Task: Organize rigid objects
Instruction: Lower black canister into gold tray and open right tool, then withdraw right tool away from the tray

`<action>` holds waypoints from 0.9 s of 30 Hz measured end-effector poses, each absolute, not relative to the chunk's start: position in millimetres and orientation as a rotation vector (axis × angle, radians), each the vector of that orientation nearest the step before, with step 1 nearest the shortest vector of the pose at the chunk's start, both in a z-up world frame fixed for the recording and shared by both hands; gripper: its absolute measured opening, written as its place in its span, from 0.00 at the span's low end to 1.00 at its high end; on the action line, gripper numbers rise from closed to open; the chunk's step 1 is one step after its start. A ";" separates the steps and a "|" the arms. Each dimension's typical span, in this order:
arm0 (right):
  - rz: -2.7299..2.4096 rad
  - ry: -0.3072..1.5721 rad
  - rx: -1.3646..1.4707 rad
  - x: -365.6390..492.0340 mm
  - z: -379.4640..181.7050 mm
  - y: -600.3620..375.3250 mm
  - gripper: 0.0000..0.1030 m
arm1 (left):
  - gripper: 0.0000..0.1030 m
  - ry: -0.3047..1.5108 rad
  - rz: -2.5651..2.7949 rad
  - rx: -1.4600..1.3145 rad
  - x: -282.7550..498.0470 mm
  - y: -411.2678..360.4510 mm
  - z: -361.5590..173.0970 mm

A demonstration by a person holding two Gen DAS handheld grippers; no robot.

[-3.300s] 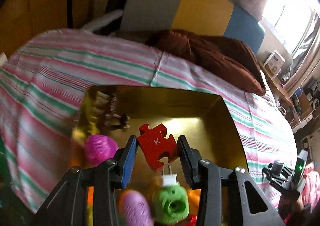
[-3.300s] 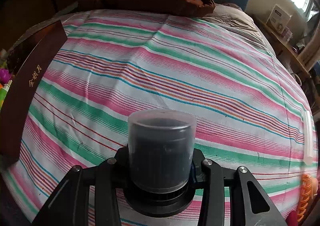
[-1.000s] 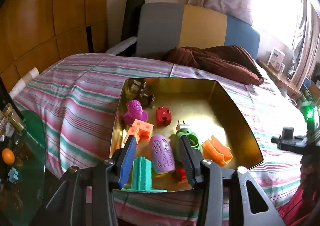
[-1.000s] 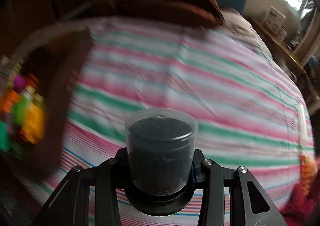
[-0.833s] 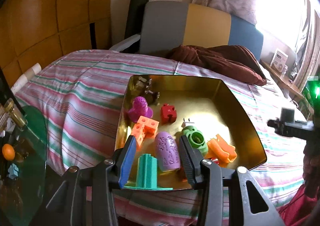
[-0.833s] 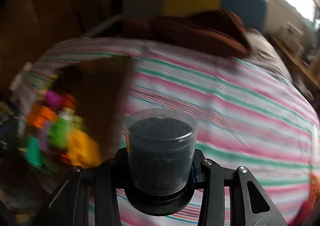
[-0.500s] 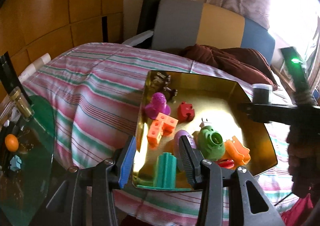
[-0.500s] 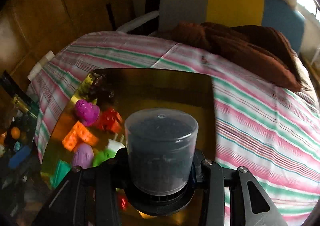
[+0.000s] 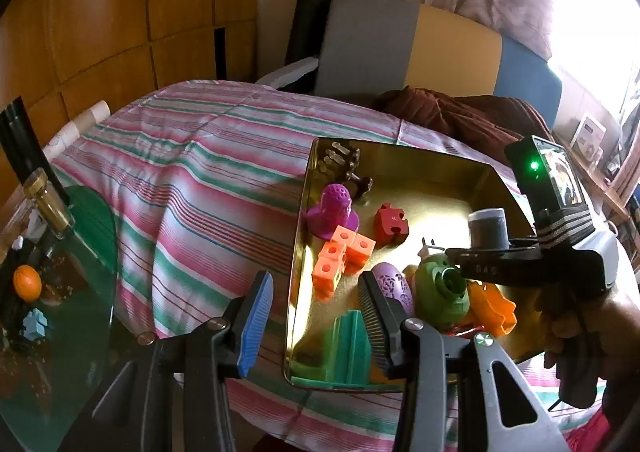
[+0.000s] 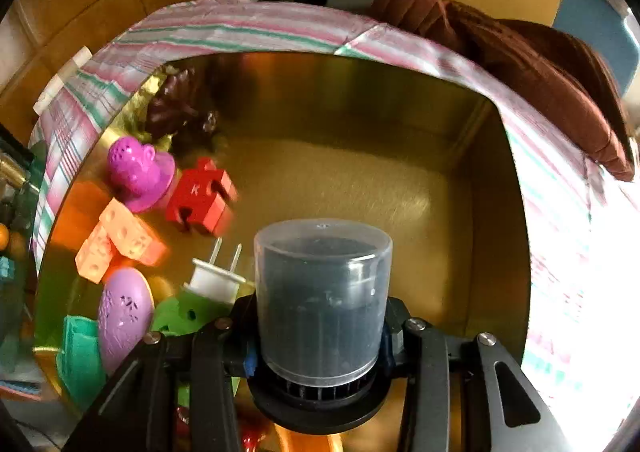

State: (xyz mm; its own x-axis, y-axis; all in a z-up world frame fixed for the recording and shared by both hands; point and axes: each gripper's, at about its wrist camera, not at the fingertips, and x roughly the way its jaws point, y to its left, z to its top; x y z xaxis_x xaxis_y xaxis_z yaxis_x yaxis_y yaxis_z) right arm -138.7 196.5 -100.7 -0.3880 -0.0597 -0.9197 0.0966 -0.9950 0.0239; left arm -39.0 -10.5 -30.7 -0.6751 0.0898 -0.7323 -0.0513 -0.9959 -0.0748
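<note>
Right gripper [image 10: 320, 348]: jaws opening, canister [image 10: 323, 296] between them, pads appear on it; its axis runs along the fingers. Below lies bare tray [image 10: 400, 187] floor, toys to the left. Left gripper [image 9: 314, 316]: parted, empty, near the tray's corner.

The left hand-held gripper [image 9: 316, 316] hangs with its jaws apart and empty over the near left corner of a gold tin tray [image 9: 298, 260] on a striped bed [image 9: 192, 171]. The tray holds a red puzzle piece [image 9: 391, 223], orange blocks [image 9: 340, 256], a magenta figure [image 9: 334, 207] and a green toy [image 9: 442, 294]. Above its right side, the right hand-held gripper [image 9: 490, 248], its jaws opening, carries a grey canister [image 9: 488, 226].
</note>
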 end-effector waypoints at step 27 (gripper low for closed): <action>-2.956 -0.110 1.214 -48.1 -29.5 215.0 0.84 | 0.65 -0.018 2.855 -1.086 -10.8 9.1 -4.2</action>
